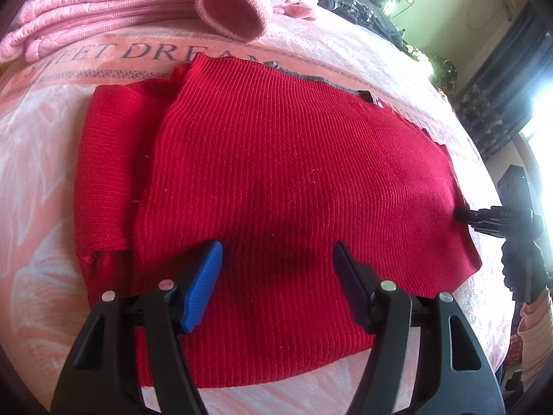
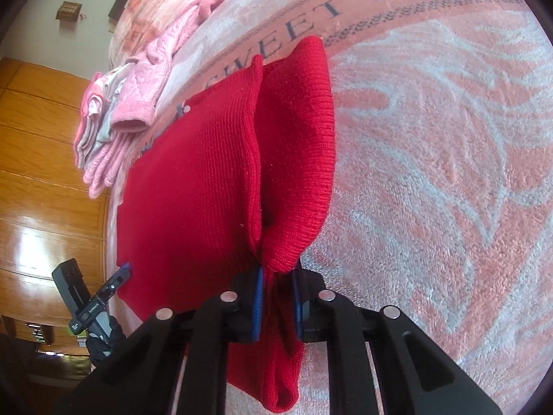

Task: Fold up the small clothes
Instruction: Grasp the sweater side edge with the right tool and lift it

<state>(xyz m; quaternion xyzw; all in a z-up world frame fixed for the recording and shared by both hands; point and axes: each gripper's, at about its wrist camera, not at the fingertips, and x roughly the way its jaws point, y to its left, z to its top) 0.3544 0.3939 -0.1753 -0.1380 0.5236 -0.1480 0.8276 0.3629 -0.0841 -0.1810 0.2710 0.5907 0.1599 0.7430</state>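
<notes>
Red ribbed-knit sweater (image 1: 276, 180) lies flat on pink patterned blanket (image 2: 432, 173), ahead of both jaw sets. Left gripper (image 1: 276, 266) hovers agape, empty. Right gripper (image 2: 278, 297) pinches a bunched sleeve. Fabric judged soft, light, stretchy; grip hems.

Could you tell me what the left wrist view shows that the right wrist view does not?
Only the left wrist view shows the left gripper open, hovering over the flat red sweater, with the sweater's grey edge and a bright window. Only the right wrist view shows the right gripper shut on a red sleeve, and a wooden wardrobe. Both show the sweater, the pink clothes pile and the blanket.
</notes>
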